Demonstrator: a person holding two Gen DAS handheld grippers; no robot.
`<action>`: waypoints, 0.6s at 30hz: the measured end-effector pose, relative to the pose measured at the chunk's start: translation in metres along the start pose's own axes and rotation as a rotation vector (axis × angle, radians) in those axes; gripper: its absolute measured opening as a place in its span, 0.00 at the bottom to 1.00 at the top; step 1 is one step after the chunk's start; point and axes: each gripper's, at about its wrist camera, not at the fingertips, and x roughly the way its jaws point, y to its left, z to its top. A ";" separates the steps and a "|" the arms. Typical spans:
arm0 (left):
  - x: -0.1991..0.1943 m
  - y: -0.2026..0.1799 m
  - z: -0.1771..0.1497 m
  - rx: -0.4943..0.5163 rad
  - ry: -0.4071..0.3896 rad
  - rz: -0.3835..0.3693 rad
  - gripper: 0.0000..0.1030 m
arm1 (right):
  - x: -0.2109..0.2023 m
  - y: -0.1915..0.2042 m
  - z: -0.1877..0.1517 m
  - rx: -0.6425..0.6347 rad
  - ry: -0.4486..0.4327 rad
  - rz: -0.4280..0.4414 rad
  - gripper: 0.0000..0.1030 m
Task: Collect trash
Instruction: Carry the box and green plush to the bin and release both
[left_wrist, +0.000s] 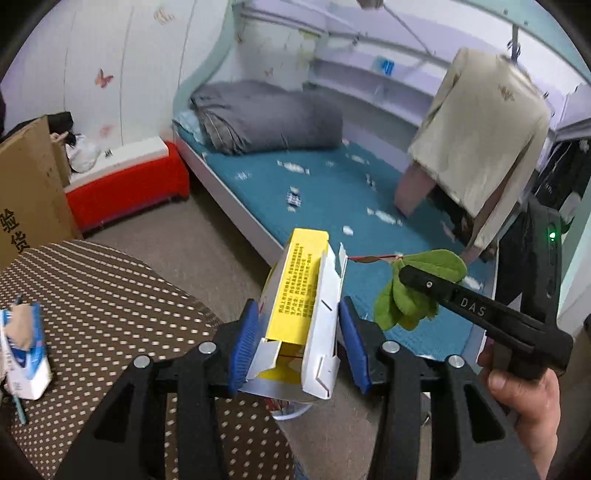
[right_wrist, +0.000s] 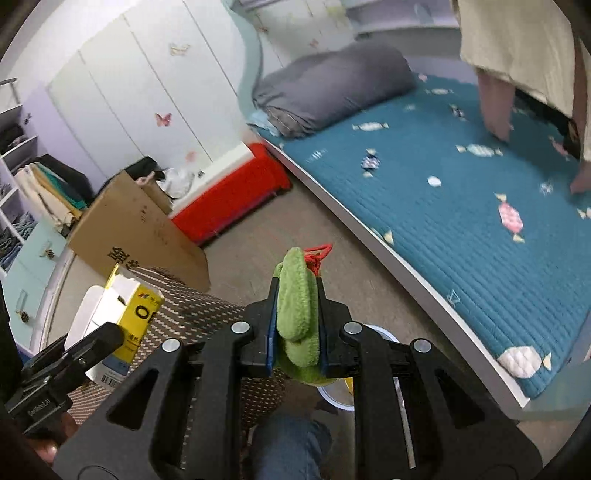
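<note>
My left gripper (left_wrist: 300, 341) is shut on an opened yellow and white carton (left_wrist: 301, 295), held in the air above the floor; the carton also shows in the right wrist view (right_wrist: 125, 317). My right gripper (right_wrist: 295, 317) is shut on a green felt leaf with a red string (right_wrist: 297, 295). It shows in the left wrist view (left_wrist: 417, 295), just right of the carton. A white bin (right_wrist: 373, 373) sits on the floor below both grippers, mostly hidden.
A brown dotted table (left_wrist: 110, 314) at the left holds a blue and white box (left_wrist: 26, 354). A bed with a teal mat (left_wrist: 332, 199) and grey duvet (left_wrist: 266, 118) lies ahead. A cardboard box (left_wrist: 29, 192) and a red bench (left_wrist: 125, 188) stand at the left. Clothes (left_wrist: 484, 147) hang at the right.
</note>
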 end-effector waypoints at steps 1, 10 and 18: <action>0.007 -0.001 0.001 0.001 0.012 -0.001 0.43 | 0.007 -0.005 -0.001 0.010 0.013 -0.005 0.16; 0.092 -0.010 -0.001 0.035 0.170 0.013 0.43 | 0.073 -0.042 -0.015 0.083 0.131 -0.048 0.16; 0.133 -0.009 -0.009 0.091 0.290 0.049 0.84 | 0.136 -0.068 -0.038 0.181 0.250 -0.042 0.53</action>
